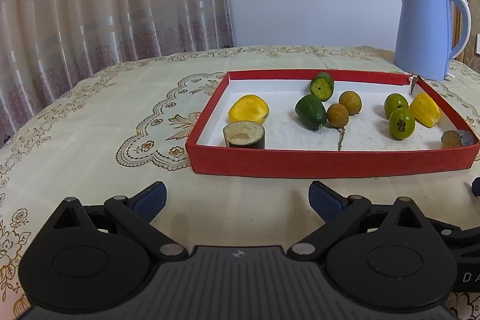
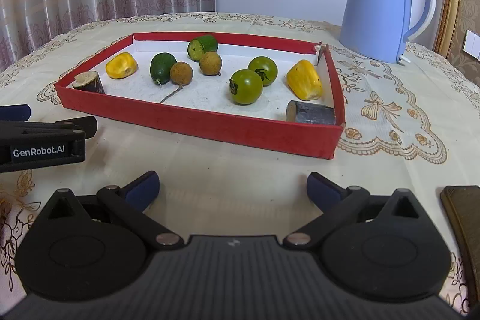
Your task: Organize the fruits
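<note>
A shallow red tray (image 1: 330,162) (image 2: 192,122) with a white floor holds the fruit. Inside lie two yellow pieces (image 1: 248,109) (image 2: 304,79), two green cucumber pieces (image 1: 311,111) (image 2: 202,47), two brown longans (image 1: 337,115) (image 2: 181,73), two green tomatoes (image 1: 401,123) (image 2: 246,86) and two dark sugarcane stubs (image 1: 244,135) (image 2: 310,112). My left gripper (image 1: 237,198) hovers open over the cloth just in front of the tray, nothing between its fingers. My right gripper (image 2: 232,185) is likewise open and empty before the tray's near wall.
A light blue kettle (image 1: 426,32) (image 2: 387,5) stands behind the tray's right end. A dark phone (image 2: 463,218) lies at the right edge. The left gripper's body (image 2: 42,140) shows at the left of the right wrist view. A curtain hangs beyond the table.
</note>
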